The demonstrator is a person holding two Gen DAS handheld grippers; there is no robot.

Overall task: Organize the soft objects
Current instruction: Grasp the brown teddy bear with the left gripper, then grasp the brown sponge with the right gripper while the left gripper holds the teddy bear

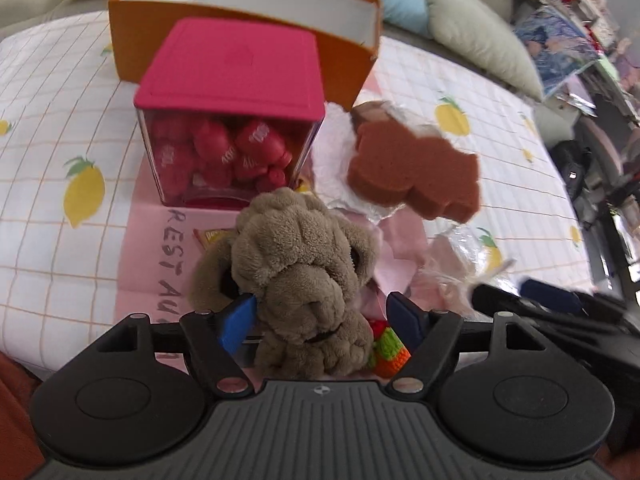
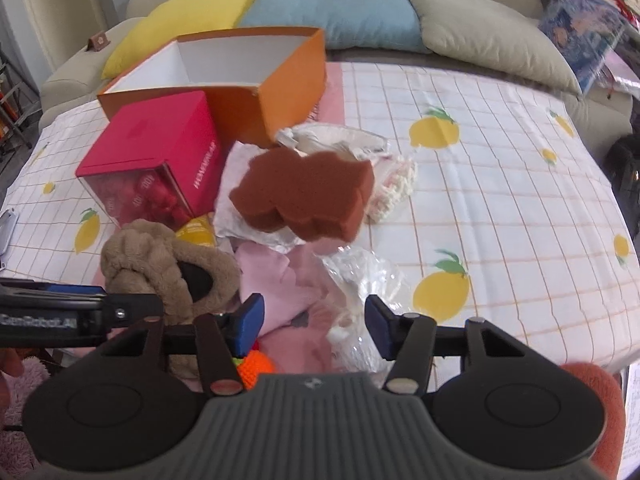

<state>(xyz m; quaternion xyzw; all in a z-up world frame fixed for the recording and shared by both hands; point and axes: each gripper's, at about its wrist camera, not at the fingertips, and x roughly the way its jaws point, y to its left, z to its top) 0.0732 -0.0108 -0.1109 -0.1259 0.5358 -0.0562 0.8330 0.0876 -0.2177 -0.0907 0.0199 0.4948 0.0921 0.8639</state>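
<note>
- On lemon-print cloth [image 2: 500, 184], w/ sofa cushions behind: orange box [image 2: 280, 92], open top, white inside, nothing visible in it; likely the drop spot for soft stuff.
- Just in front of it, touching or nearly: clear cube w/ pink lid [image 1: 236, 68], full of small red pieces; hard, prob. not part of the sort.
- Nearest left wrist cam: plush dog [image 1: 304, 268], tan, wrinkled, sitting upright on pink paper, head between left gripper [image 1: 322, 314] pads. Jaws spread wide; left pad touching or just beside cheek, right pad apart. Not clamped yet.
- Plush: light, squashy, will deform under pinch, no slip risk. Best hold across head or neck, deep bite so it doesn't flop out.
- Brown sponge [image 2: 304, 196], cloud-shaped, lying on crinkled white wrap, centre of pile. Light, springy; take across narrow waist.
- Pink cloth [image 2: 276, 280] and clear plastic wrap [image 2: 360, 276] ahead of right gripper [image 2: 314, 326]; jaws wide apart, holding nothing. Cloth limp, bunch it; wrap slippery.
- Small orange-green knit piece [image 1: 390, 350] beside plush base, partly hidden.
</note>
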